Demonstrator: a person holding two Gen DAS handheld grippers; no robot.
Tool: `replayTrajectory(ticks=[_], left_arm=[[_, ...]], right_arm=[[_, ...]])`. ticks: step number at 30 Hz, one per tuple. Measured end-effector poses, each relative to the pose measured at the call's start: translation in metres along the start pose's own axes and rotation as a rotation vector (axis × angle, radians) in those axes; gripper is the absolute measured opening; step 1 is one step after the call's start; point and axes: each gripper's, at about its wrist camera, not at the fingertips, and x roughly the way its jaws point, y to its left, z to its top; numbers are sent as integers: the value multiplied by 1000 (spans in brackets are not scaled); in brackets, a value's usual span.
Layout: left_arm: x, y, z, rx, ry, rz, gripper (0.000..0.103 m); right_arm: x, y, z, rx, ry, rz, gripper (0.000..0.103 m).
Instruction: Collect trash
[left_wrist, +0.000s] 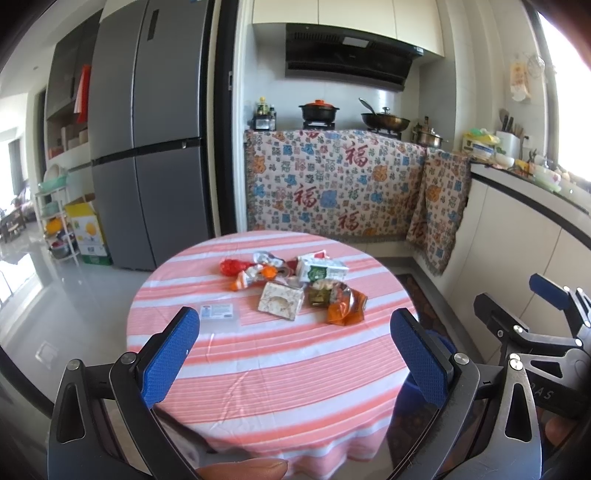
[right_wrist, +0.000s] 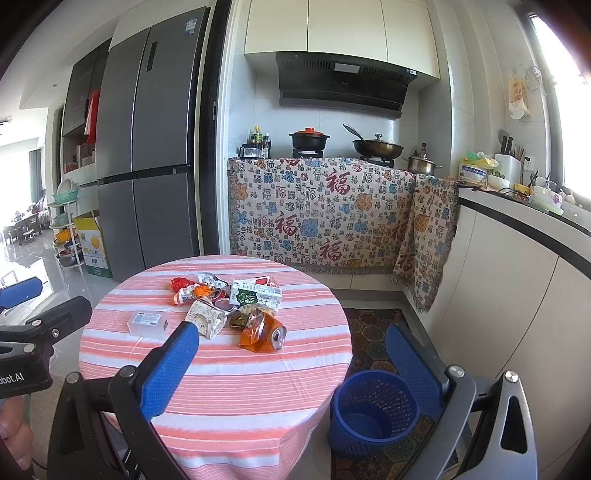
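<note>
A heap of crumpled wrappers, cartons and a crushed can (right_wrist: 275, 338) is seen at the far middle of the round table draped in a pink-and-white striped cloth (right_wrist: 236, 387). A white-and-green milk carton (left_wrist: 322, 269) lies at the heap's far right. A blue perforated plastic waste basket (right_wrist: 373, 415) stands on the patterned rug to the table's right. The left gripper (left_wrist: 295, 352) and right gripper (right_wrist: 291, 367) are both held spread wide and empty over the near edge.

Pink and white stripes across the surface (right_wrist: 221, 387). Blue mesh basket (right_wrist: 373, 413) on a patterned rug (right_wrist: 369, 325). Orange wrapper (right_wrist: 255, 334), green-and-white carton (right_wrist: 255, 293).
</note>
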Motion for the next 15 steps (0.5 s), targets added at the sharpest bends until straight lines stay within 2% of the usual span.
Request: replayTrajectory(ticks=[9, 15], left_arm=[[22, 15, -6, -21, 47, 20, 103], [69, 49, -23, -86, 146, 48, 103]], right_arm=[[6, 0, -7, 5, 4, -2, 103], [29, -2, -13, 19, 34, 15, 103]])
